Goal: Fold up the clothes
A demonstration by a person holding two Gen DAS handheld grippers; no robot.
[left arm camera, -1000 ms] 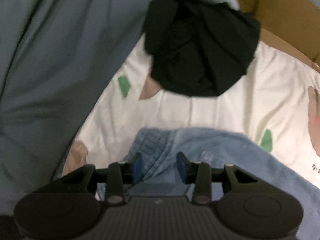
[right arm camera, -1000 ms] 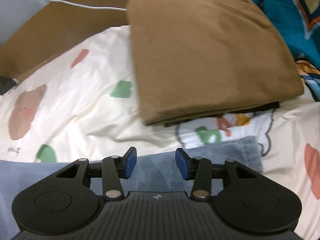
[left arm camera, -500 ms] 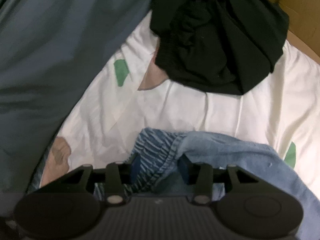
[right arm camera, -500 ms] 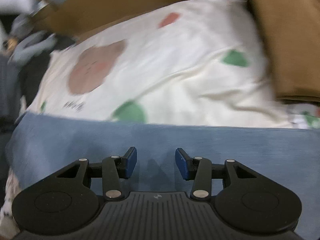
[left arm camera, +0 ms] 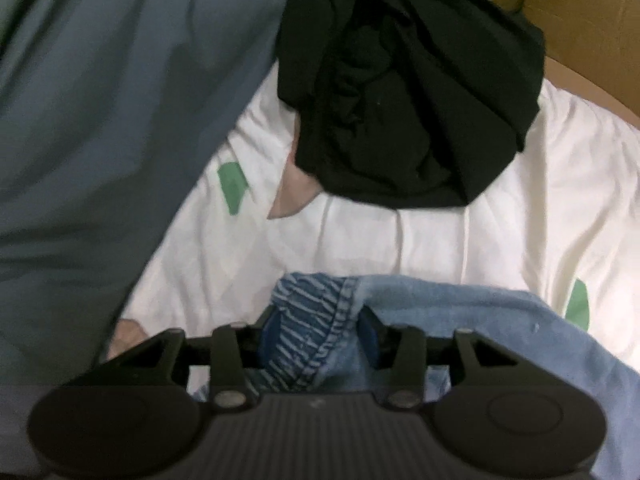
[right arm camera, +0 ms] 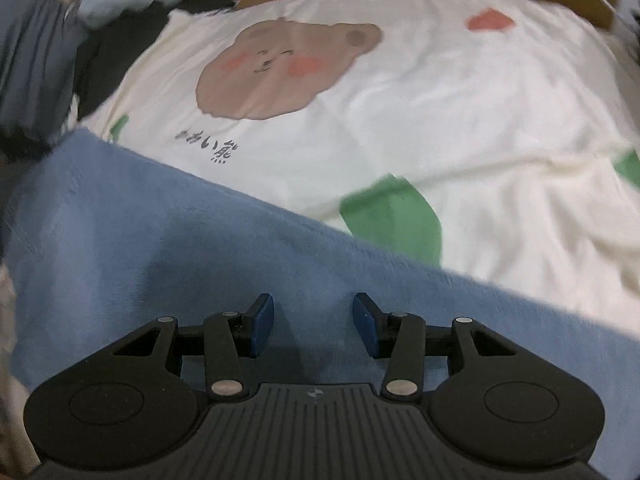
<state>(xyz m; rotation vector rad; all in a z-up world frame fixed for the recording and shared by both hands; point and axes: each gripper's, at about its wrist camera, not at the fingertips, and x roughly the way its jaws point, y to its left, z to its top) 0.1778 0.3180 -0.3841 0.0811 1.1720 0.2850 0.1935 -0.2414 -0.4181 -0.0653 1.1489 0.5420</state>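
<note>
Light blue jeans (left arm camera: 460, 312) lie on a cream bed sheet (left arm camera: 400, 240) printed with bears and green shapes. Their gathered elastic waistband (left arm camera: 312, 308) bunches up between the fingers of my left gripper (left arm camera: 317, 332), whose jaws stand wide apart around it, open. In the right wrist view a flat stretch of the jeans (right arm camera: 160, 248) runs diagonally under my right gripper (right arm camera: 313, 328). That gripper is open just above the cloth, with nothing between its blue pads.
A crumpled black garment (left arm camera: 400, 100) lies on the sheet beyond the waistband. A large grey-blue garment (left arm camera: 100, 120) fills the left side. Brown cardboard (left arm camera: 580, 12) borders the sheet at the back. Dark clothes (right arm camera: 36, 72) pile at the right view's far left.
The waistband has risen further between my left fingers. My right gripper has swung left, away from the folded brown cloth, and now sits over the jeans near the bear print.
</note>
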